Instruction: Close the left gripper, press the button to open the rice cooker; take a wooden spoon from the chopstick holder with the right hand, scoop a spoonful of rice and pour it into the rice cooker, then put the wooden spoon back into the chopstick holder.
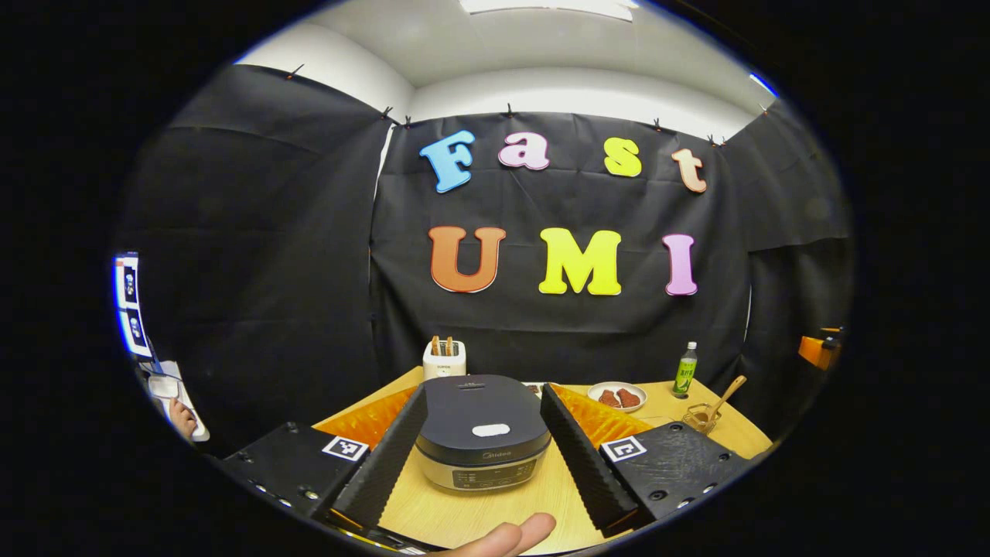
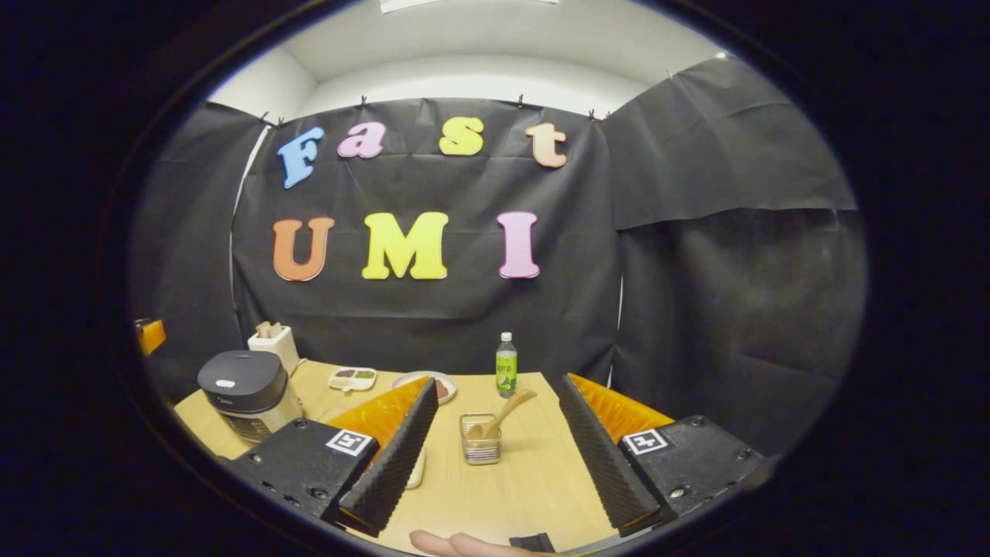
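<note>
Rice cooker (image 1: 483, 429), lid down, between left gripper's (image 1: 483, 456) spread jaws.

Dark-lidded rice cooker (image 1: 483, 441) sat shut on the surface (image 1: 479, 510); wooden spoon (image 2: 503, 411) leaned tilted in the wire chopstick holder (image 2: 480, 442), well apart.

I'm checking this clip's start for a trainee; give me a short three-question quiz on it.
1. True or false: the rice cooker lid is shut.
2. The wooden spoon is: A) in the chopstick holder, B) lying on the table, C) in the right gripper.
3. The left gripper fingers are spread ____.
Key: 1 true; 2 A; 3 open.
</note>
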{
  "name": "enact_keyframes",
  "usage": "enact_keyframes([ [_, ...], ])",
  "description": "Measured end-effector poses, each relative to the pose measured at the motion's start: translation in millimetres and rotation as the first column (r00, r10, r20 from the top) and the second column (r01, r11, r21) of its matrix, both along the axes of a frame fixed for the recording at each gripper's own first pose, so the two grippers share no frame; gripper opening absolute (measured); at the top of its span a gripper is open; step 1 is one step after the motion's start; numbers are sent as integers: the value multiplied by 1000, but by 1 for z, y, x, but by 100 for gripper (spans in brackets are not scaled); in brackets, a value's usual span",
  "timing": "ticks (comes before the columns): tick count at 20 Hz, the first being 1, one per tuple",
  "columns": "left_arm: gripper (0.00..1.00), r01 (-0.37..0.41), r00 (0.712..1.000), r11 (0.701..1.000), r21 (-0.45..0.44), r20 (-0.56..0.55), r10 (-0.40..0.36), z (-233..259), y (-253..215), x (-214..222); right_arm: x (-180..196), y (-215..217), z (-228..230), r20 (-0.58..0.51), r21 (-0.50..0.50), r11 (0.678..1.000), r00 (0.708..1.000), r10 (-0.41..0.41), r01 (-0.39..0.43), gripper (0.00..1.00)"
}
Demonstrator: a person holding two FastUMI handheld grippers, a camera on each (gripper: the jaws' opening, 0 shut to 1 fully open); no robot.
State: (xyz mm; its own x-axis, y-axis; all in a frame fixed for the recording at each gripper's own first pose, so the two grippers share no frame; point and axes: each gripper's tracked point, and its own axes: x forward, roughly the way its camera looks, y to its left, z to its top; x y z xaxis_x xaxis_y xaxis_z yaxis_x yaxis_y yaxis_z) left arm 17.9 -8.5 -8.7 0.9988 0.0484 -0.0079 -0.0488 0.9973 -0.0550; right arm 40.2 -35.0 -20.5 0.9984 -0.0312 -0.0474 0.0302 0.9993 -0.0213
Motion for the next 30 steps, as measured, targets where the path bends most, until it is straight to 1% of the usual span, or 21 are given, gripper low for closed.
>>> enact_keyframes([
  [2,94,33,999,999,-31,-19,-33,-6,-12,10,4,-5,-1,-1,1,1000,1000,4,-4,100],
  [4,95,51,999,998,-30,-13,-51,-8,-16,21,6,-12,0,15,7,1000,1000,7,-7,100],
  [11,94,28,998,1000,-9,-56,-29,-25,-18,58,14,-21,-11,23,17,999,999,37,-37,100],
  [12,81,31,997,1000,-3,-66,-31,-27,-20,60,15,-23,-13,21,22,999,999,36,-36,100],
  [13,92,29,997,1000,-4,-74,-29,-28,-20,66,16,-27,-17,18,26,999,999,33,-34,100],
  [14,73,31,996,999,-10,-84,-32,-30,-21,69,17,-30,-20,11,28,999,1000,29,-30,100],
  [15,50,40,994,999,-22,-96,-42,-32,-24,73,18,-33,-22,5,31,999,1000,24,-24,100],
  [16,55,37,992,999,-39,-117,-41,-38,-24,76,19,-36,-25,-1,33,999,1000,18,-18,100],
  [17,51,33,990,998,-50,-137,-39,-44,-24,80,19,-39,-28,-4,35,999,1000,14,-14,100],
  [18,33,30,988,998,-55,-149,-38,-47,-24,83,19,-42,-28,-5,37,999,1000,10,-9,100],
  [19,2,22,986,998,-56,-161,-31,-49,-23,88,18,-46,-32,-7,40,999,1000,6,-6,100],
  [20,6,8,984,999,-53,-176,-17,-53,-24,97,19,-48,-33,-10,42,999,1000,2,-2,100],
  [21,0,3,980,999,-38,-198,-11,-58,-21,96,19,-51,-37,-15,43,999,1000,-2,3,100],
  [22,0,-13,978,1000,-17,-207,10,-60,-18,98,19,-53,-39,-21,44,999,1000,-5,5,100],
  [25,0,-24,953,999,-23,-302,15,-87,-18,112,22,-60,-49,-43,51,999,999,-14,16,100],
  [26,0,-42,947,999,-25,-321,32,-92,-12,116,22,-64,-52,-49,54,998,999,-20,22,100],
  [30,0,-65,933,996,-64,-358,38,-104,-5,127,25,-74,-64,-76,64,997,996,-38,42,100],
])
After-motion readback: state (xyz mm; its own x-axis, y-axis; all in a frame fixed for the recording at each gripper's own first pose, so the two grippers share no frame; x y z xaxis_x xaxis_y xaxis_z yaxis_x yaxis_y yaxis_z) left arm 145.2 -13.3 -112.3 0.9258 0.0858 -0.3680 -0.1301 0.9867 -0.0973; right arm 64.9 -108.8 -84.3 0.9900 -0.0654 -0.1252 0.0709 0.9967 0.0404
